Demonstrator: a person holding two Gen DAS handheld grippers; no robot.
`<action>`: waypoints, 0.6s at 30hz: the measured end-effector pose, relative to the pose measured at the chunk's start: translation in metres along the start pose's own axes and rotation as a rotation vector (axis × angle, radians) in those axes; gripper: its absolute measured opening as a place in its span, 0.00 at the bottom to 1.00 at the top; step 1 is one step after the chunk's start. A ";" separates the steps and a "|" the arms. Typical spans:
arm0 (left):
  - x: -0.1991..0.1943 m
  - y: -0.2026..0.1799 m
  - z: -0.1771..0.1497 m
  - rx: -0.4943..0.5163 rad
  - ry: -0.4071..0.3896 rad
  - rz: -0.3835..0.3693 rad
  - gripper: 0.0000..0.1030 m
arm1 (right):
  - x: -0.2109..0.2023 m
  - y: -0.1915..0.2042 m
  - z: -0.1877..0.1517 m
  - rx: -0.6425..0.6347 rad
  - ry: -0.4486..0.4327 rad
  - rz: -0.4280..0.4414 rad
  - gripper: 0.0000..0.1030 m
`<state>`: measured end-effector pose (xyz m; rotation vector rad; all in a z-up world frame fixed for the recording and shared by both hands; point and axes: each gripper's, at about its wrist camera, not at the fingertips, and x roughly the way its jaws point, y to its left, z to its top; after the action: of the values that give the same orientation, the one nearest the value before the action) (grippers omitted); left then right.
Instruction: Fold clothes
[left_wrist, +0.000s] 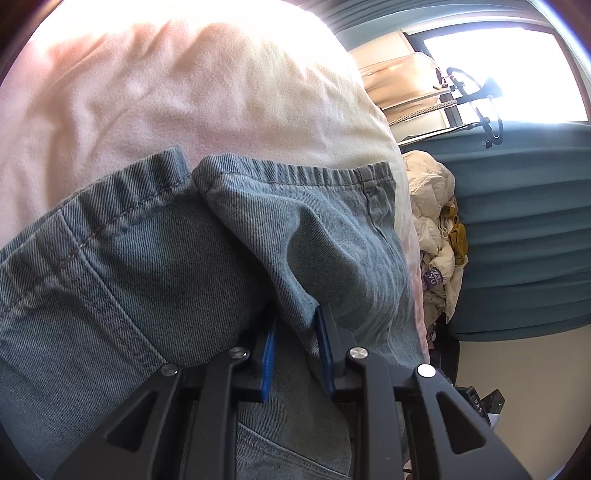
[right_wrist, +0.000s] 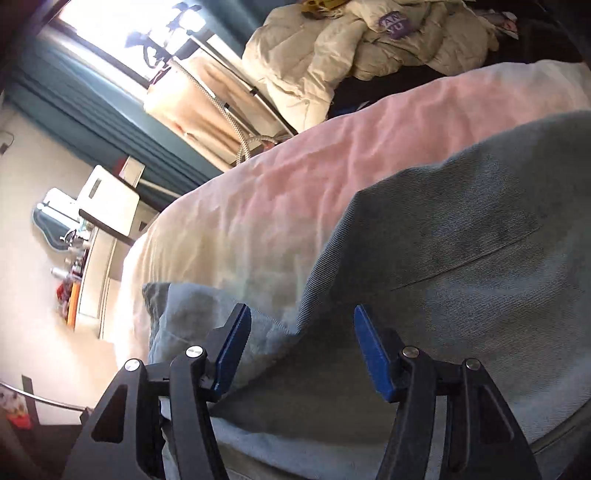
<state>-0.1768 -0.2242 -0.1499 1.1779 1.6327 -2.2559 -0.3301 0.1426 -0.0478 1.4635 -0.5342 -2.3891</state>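
A pair of light blue jeans (left_wrist: 147, 258) lies on a pink and cream bed cover (left_wrist: 166, 92). Its elastic waistband (left_wrist: 295, 171) points away from me in the left wrist view. My left gripper (left_wrist: 295, 328) is shut on a fold of the denim between its blue pads (left_wrist: 267, 354). In the right wrist view the jeans (right_wrist: 461, 258) fill the lower right, over the bed cover (right_wrist: 295, 166). My right gripper (right_wrist: 301, 321) is open, its blue pads (right_wrist: 232, 350) spread wide, with denim lying between them.
A heap of cream quilted bedding (right_wrist: 351, 48) lies past the bed; it also shows in the left wrist view (left_wrist: 432, 229). Teal curtains (left_wrist: 524, 221) and a bright window (left_wrist: 491, 70) stand behind. A white desk (right_wrist: 107, 206) with small items stands at left.
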 end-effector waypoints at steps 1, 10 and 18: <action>0.000 0.001 0.000 -0.002 -0.001 -0.001 0.20 | 0.004 0.002 0.002 -0.004 -0.005 -0.010 0.57; -0.002 -0.001 0.000 -0.020 0.003 -0.012 0.20 | 0.040 0.018 0.019 -0.037 -0.050 -0.103 0.03; -0.015 -0.002 -0.006 -0.008 -0.011 -0.052 0.20 | 0.075 0.019 0.050 -0.006 -0.058 -0.144 0.03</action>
<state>-0.1638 -0.2234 -0.1394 1.1317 1.6860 -2.2807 -0.4068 0.1017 -0.0781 1.4799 -0.4494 -2.5481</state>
